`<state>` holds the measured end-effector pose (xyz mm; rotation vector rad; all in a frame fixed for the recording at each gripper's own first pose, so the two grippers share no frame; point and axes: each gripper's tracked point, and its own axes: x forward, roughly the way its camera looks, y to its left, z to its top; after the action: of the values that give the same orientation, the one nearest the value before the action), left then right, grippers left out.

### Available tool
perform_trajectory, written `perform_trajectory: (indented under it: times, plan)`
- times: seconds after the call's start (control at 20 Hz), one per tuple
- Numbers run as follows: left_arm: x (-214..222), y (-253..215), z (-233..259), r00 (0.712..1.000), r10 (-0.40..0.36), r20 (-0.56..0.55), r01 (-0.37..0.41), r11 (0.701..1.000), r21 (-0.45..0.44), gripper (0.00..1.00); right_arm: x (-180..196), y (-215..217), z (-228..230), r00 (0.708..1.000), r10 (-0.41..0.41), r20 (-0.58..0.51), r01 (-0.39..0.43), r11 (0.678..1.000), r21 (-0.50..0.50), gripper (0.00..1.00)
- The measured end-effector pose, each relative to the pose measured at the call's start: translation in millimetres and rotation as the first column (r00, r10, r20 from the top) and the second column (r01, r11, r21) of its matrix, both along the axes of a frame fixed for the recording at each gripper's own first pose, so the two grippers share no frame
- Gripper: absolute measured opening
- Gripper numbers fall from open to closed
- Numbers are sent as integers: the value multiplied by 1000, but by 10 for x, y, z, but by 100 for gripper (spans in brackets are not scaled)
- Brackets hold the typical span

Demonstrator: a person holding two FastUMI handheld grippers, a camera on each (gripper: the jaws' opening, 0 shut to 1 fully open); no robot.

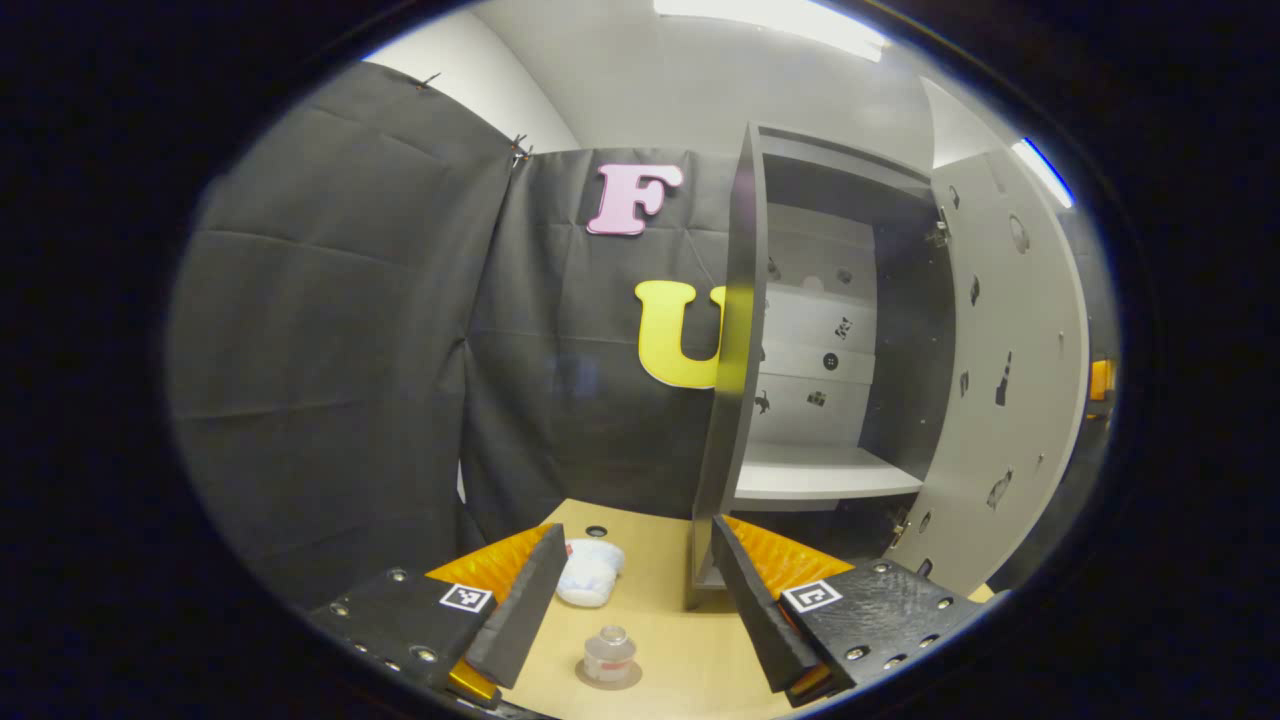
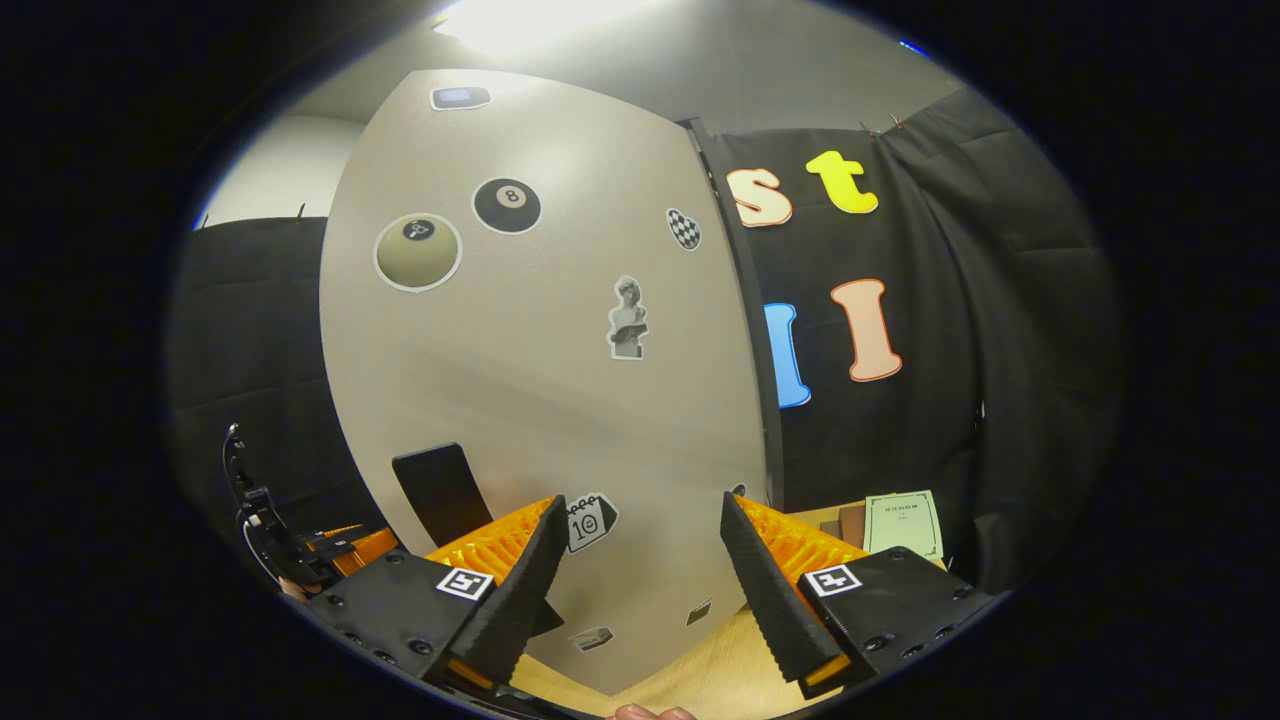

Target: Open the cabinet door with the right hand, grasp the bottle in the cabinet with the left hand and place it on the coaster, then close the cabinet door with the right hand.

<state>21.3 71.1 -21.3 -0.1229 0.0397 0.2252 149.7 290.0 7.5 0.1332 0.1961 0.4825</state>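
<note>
A small clear bottle (image 1: 609, 652) stands upright on a round coaster (image 1: 609, 678) on the wooden table, low in the left gripper view. My left gripper (image 1: 638, 527) hangs open above it, apart from the bottle, nothing between its fingers. The cabinet (image 1: 735, 380) stands open ahead, its door (image 1: 1000, 380) swung out to the right and its white shelf (image 1: 820, 475) bare. In the right gripper view my right gripper (image 2: 643, 500) is open, close to the door's sticker-covered outer face (image 2: 540, 380). A dark handle (image 2: 440, 495) sits on the door, left of the fingers, untouched.
A crumpled white object (image 1: 590, 572) lies on the table (image 1: 680, 600) just beyond the bottle. Papers (image 2: 900, 520) rest on the table right of the door. The other gripper (image 2: 300, 555) shows at the lower left of the right gripper view.
</note>
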Motion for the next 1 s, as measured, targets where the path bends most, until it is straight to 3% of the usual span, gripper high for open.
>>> perform_trajectory:
  times: [0.5,0.8,1.0]
  plan:
    - [268,406,154,994,-103,42,102,995,23,88,156,847,-157,999,39,10,-39,997,-71,98]
    - [323,338,227,980,-193,51,191,981,42,88,231,896,-232,999,-46,23,48,994,-99,97]
    - [513,167,315,962,-263,78,261,965,37,89,235,644,-199,990,-139,39,143,983,-119,97]
